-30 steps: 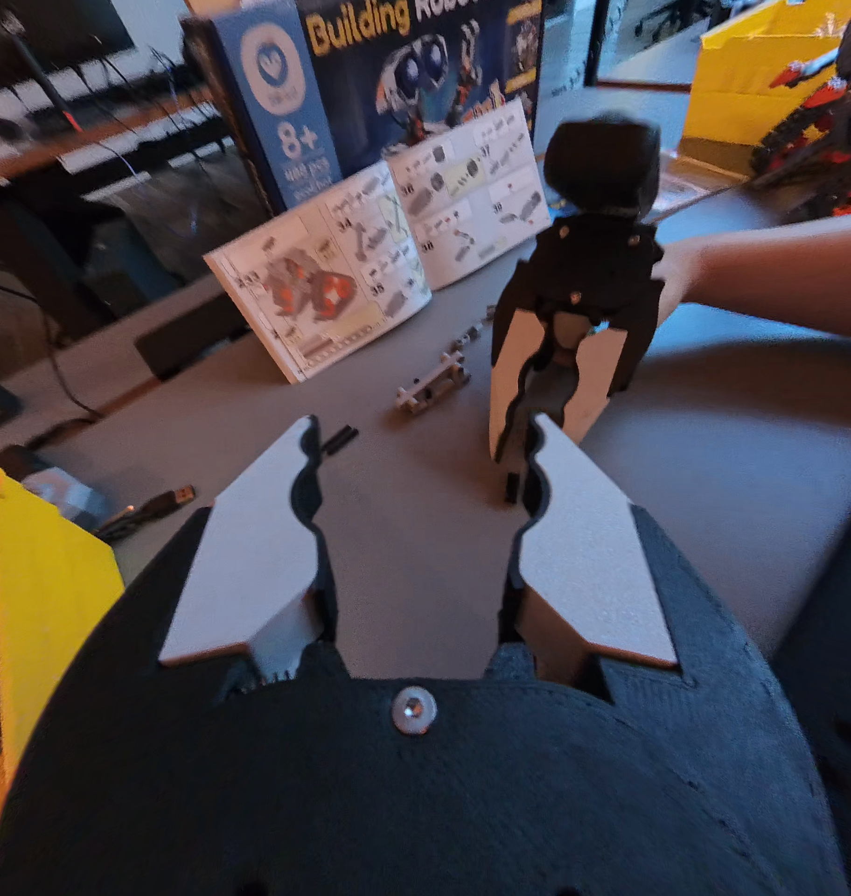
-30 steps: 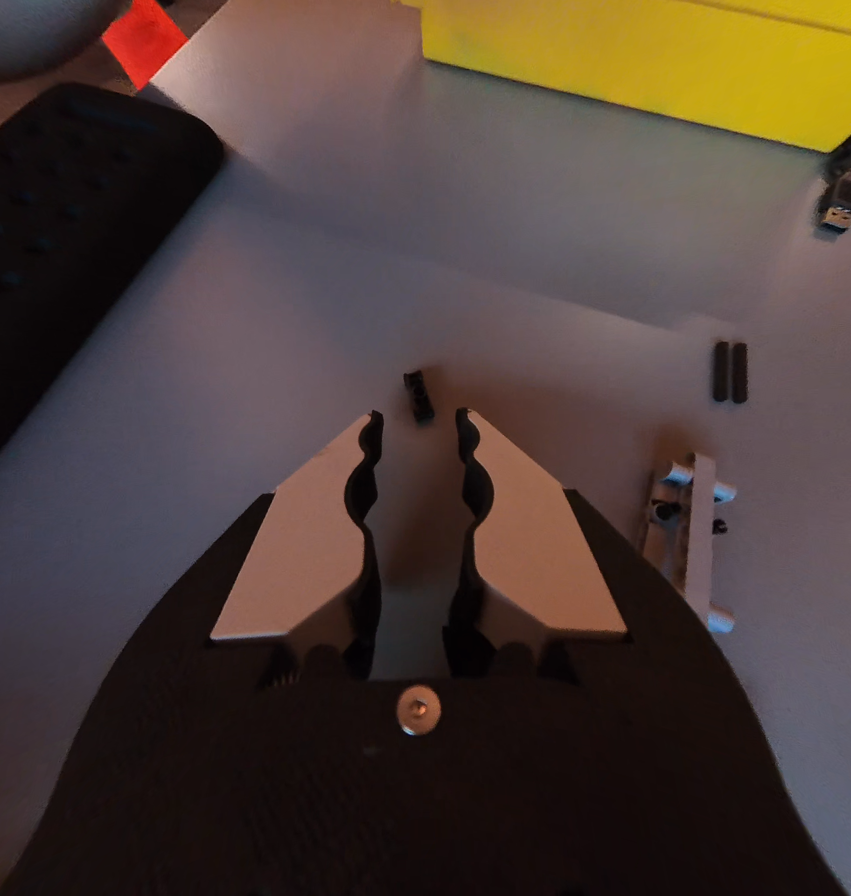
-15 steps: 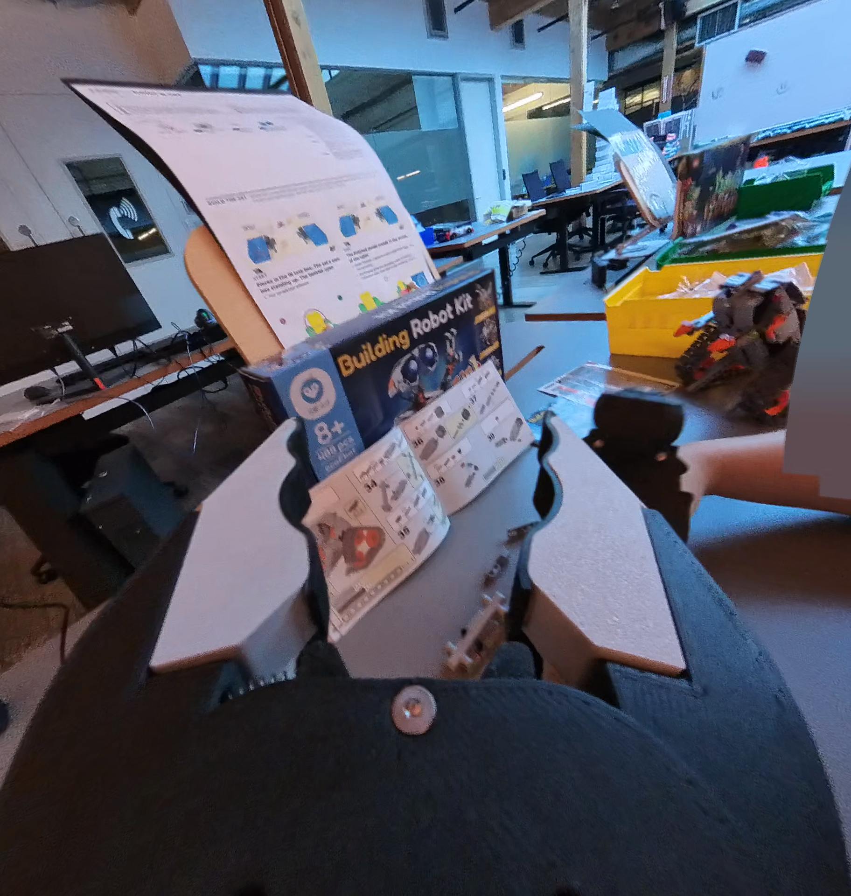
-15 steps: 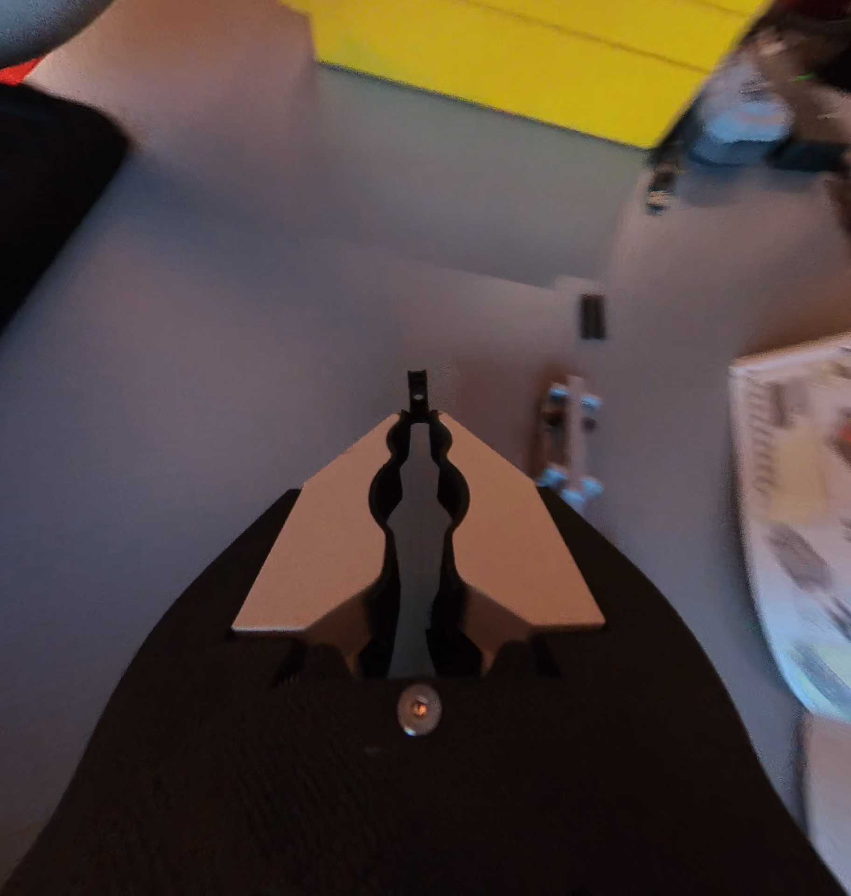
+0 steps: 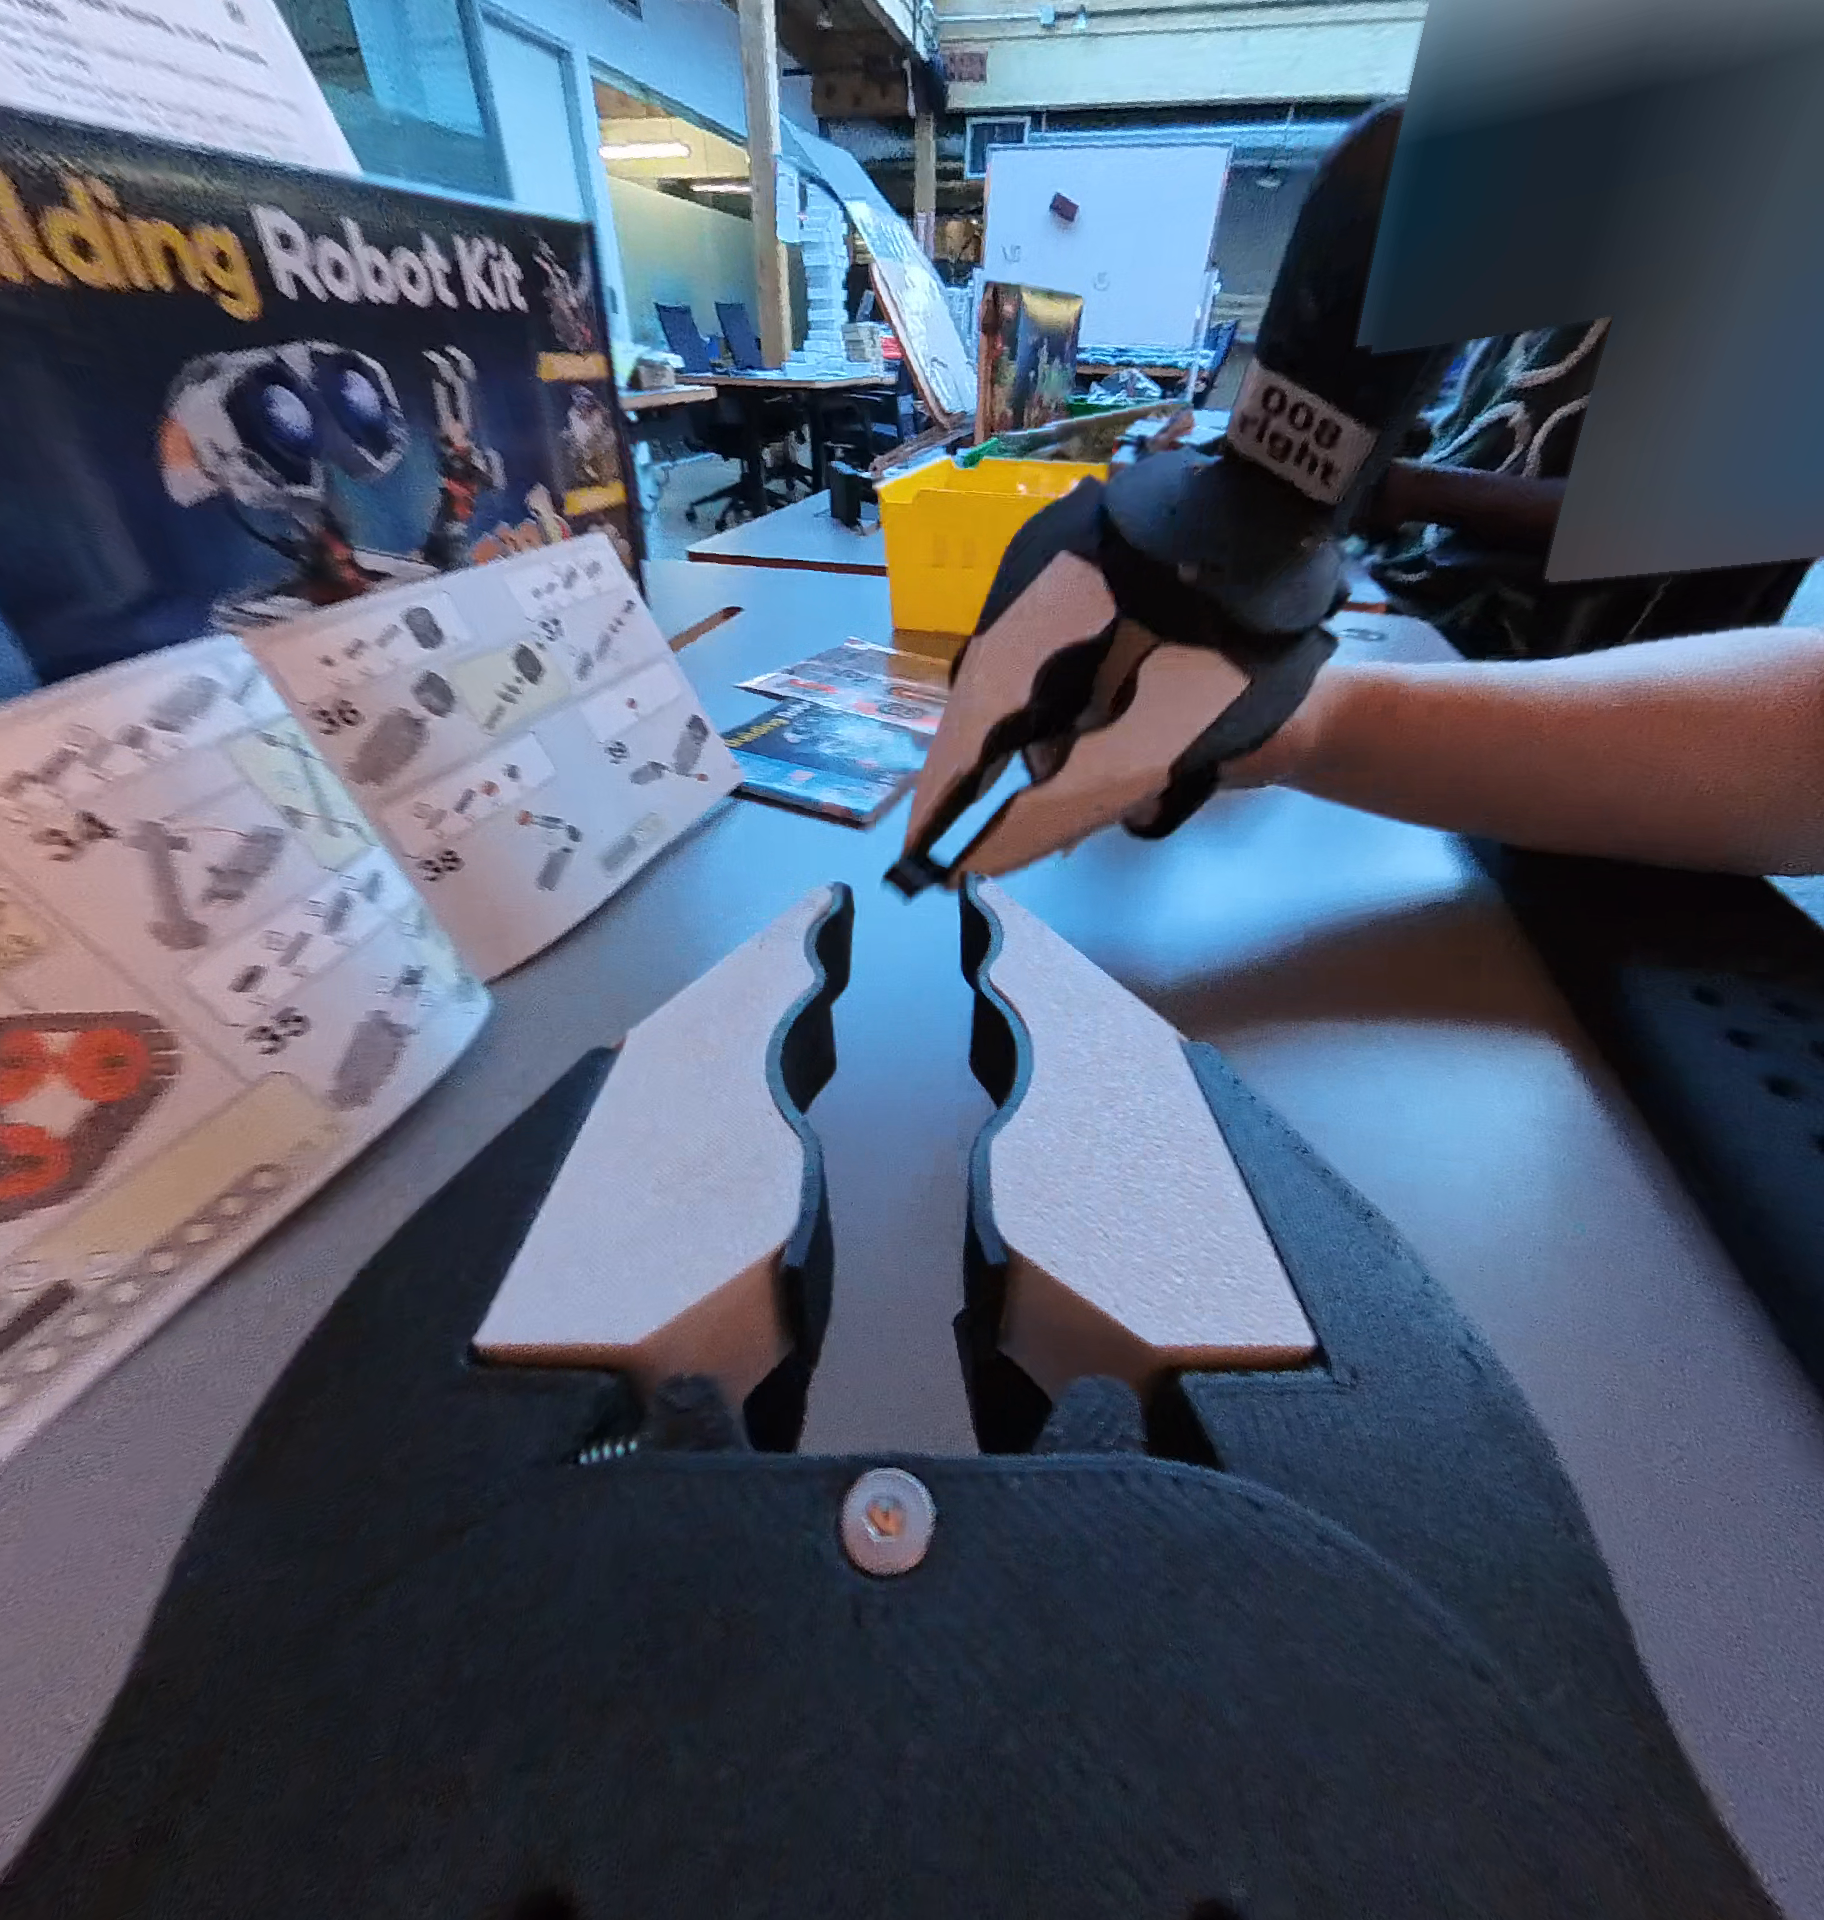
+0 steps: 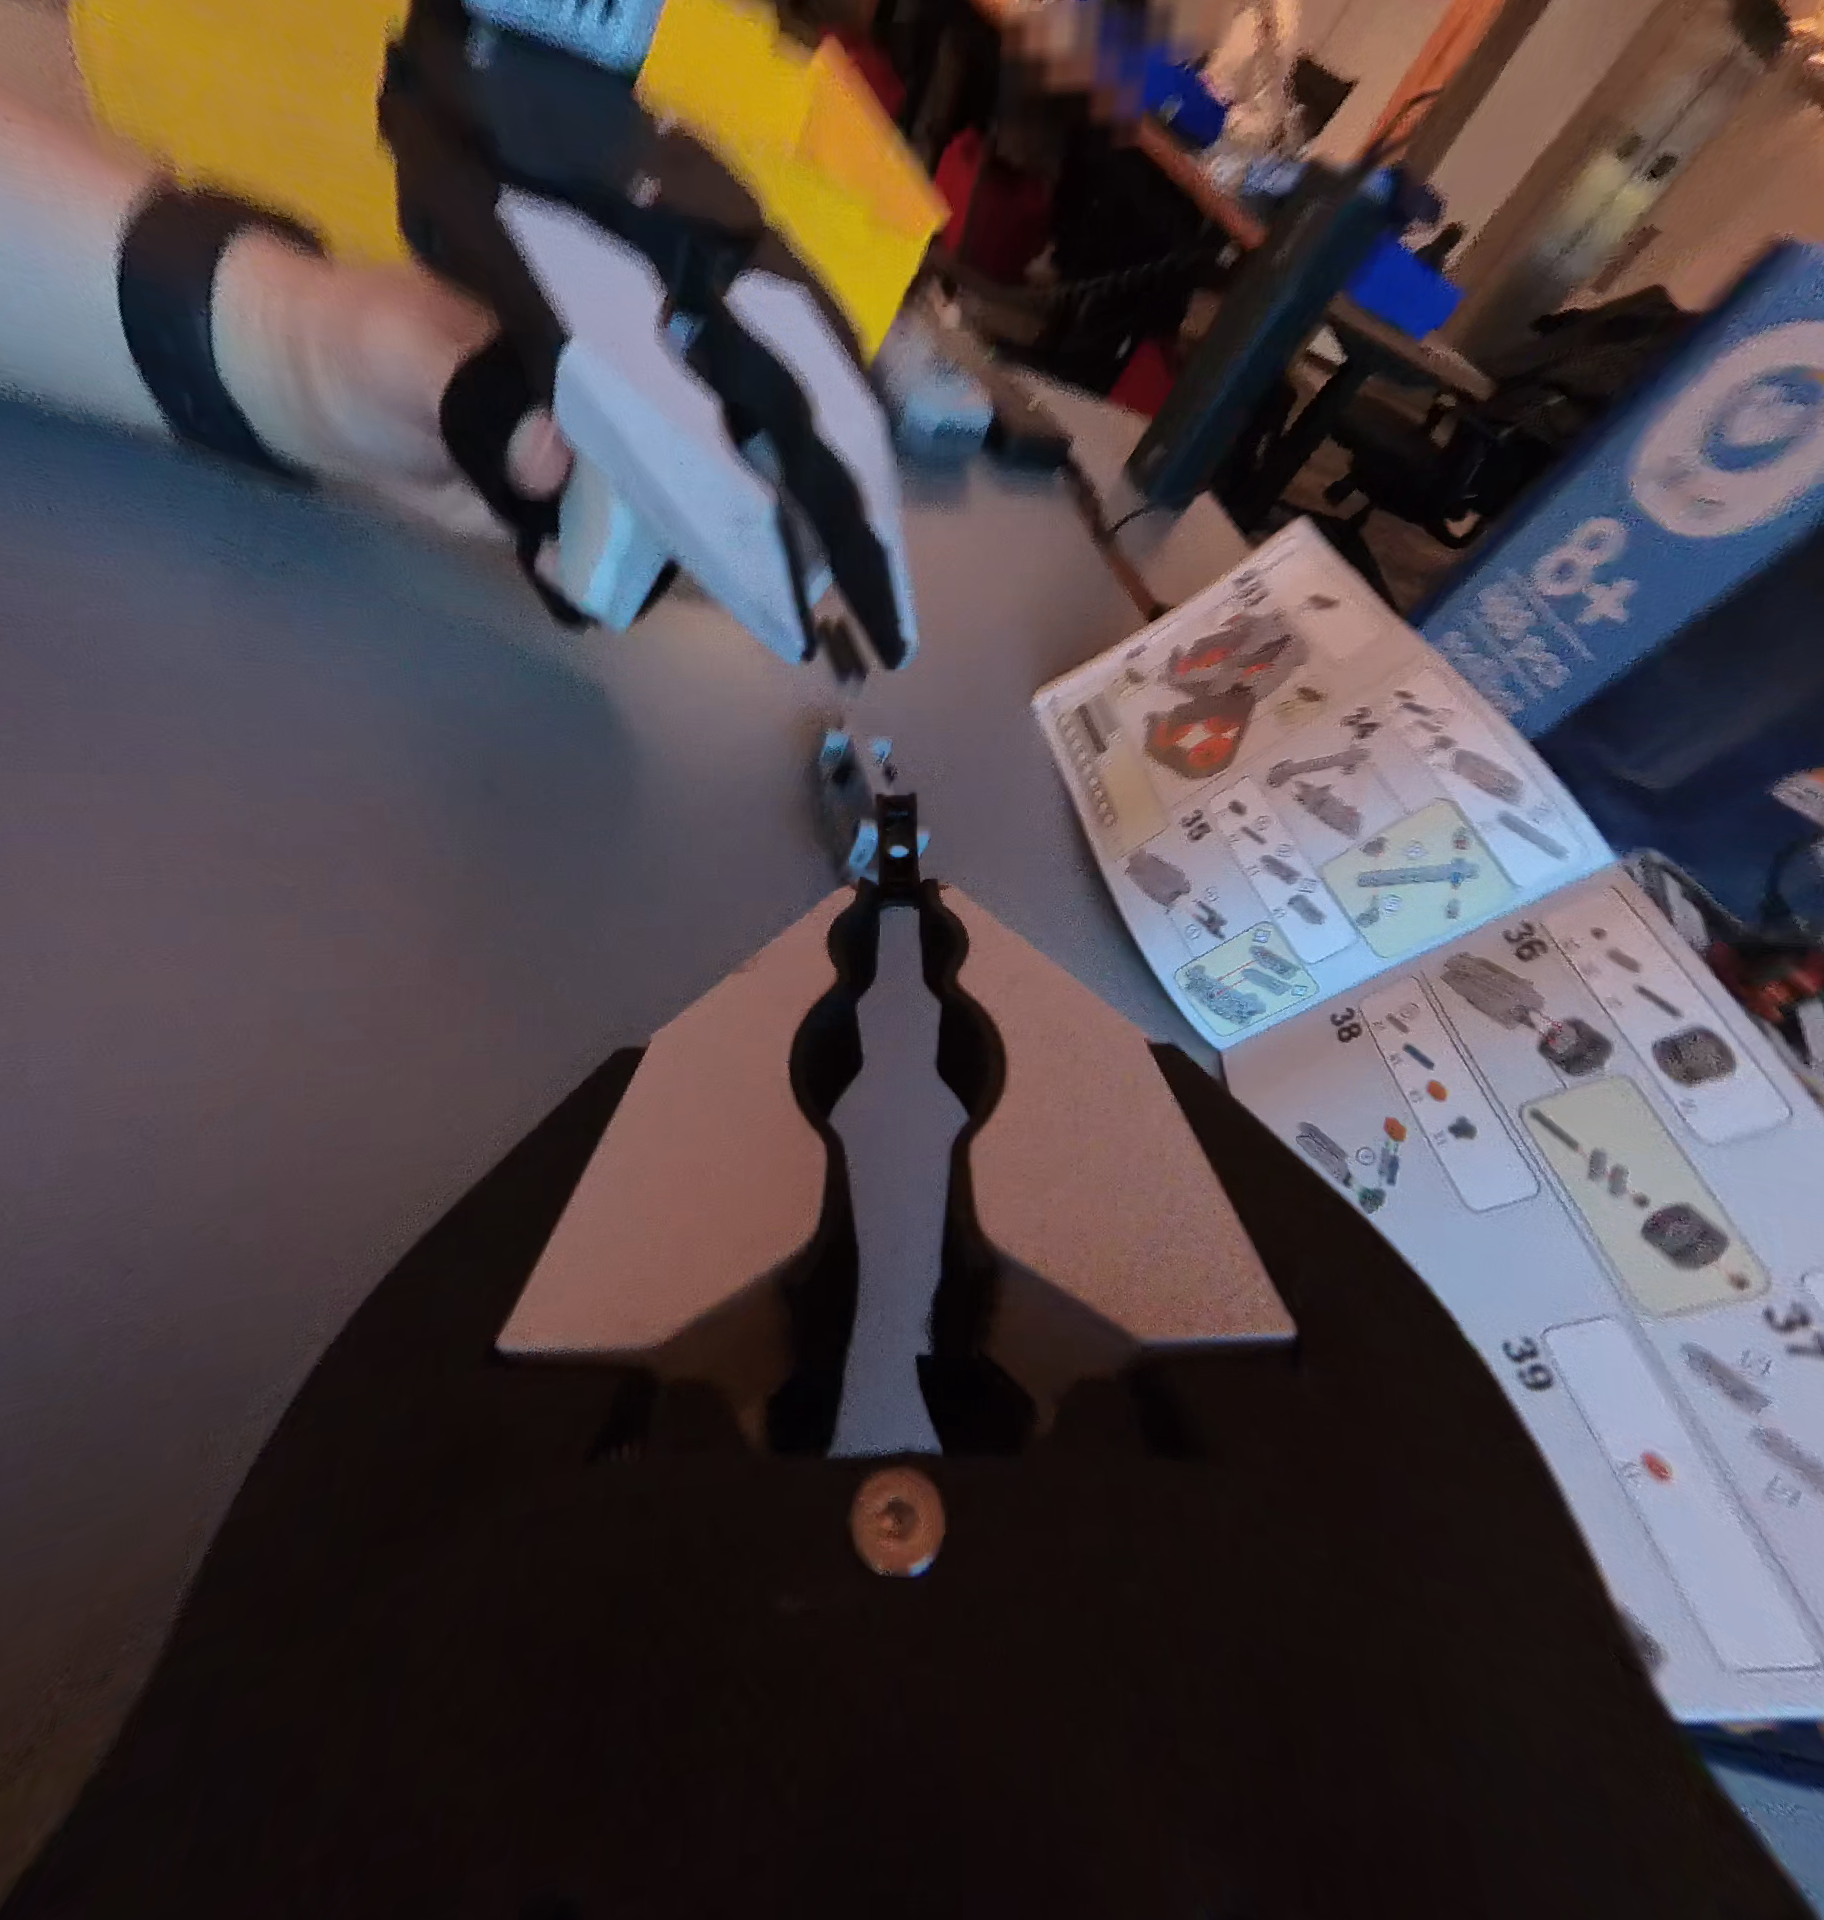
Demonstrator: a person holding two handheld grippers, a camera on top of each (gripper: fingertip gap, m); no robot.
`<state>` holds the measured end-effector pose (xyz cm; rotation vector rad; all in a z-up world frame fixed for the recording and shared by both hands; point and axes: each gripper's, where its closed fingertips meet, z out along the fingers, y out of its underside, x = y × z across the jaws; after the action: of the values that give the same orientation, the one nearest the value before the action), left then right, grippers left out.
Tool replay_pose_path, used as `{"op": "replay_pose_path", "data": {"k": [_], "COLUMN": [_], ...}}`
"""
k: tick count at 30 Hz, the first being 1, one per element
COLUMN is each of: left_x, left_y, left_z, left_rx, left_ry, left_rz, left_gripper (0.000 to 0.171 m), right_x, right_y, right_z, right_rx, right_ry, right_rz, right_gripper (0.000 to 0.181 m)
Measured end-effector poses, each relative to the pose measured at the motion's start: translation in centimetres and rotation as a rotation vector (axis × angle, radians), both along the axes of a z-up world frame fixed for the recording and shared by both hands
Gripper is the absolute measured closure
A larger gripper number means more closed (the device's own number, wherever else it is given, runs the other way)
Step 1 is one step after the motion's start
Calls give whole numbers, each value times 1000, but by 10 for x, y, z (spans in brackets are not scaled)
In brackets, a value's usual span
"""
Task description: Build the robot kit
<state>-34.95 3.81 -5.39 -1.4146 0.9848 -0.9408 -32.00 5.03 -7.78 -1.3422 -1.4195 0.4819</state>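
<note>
My right gripper (image 6: 892, 896) is shut on a small black connector piece (image 6: 895, 831) that sticks out past its tips. In the left wrist view the right gripper (image 5: 939, 868) hangs above the grey table (image 5: 1303, 1039), and the black piece (image 5: 913, 875) sits just beyond my left fingertips. My left gripper (image 5: 906, 904) is open with a narrow gap and nothing between the fingers. In the right wrist view the left gripper (image 6: 851, 644) is blurred and points down toward the right one. A small grey brick assembly (image 6: 843, 774) lies on the table between them.
An open instruction booklet (image 5: 316, 831) leans against a dark blue kit box (image 5: 264, 395); both also show in the right wrist view, booklet (image 6: 1407, 987) and box (image 6: 1666, 499). A yellow bin (image 5: 949, 551) stands behind. A black perforated pad (image 5: 1770, 1091) lies at the right. Some 5 cm of space lies between my two pairs of fingers.
My right gripper closed on the black piece and lifted it off the table. My left gripper narrowed its gap and swung so that the two grippers now face each other closely.
</note>
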Motion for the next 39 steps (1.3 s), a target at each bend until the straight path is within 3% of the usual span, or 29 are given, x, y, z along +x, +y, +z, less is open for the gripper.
{"op": "replay_pose_path", "data": {"k": [3,7,9,14,23,29,39], "left_x": [10,6,2,2,9,9,13], "left_y": [-8,-8,-6,-4,-13,-12,-18], "left_z": [-19,-13,-14,-48,-65,-67,-83], "left_rx": [-47,-59,-16,126,201,225,296], "left_ry": [43,-1,30,310,434,458,568], "left_rz": [-45,-53,-32,8,-30,-20,-47], "left_gripper": [155,158,158,152,163,155,161], "right_x": [-3,-6,-10,-10,-13,-14,-15], "right_y": [0,-2,-6,-11,-20,-24,-28], "right_z": [-28,-56,-56,-46,-38,-42,-52], "right_rx": [145,107,53,-40,-24,-15,-6], "right_ry": [-131,-160,-138,-61,-18,-38,-99], "right_rz": [36,75,93,112,156,176,202], "right_gripper": [174,174,174,174,174,174,174]}}
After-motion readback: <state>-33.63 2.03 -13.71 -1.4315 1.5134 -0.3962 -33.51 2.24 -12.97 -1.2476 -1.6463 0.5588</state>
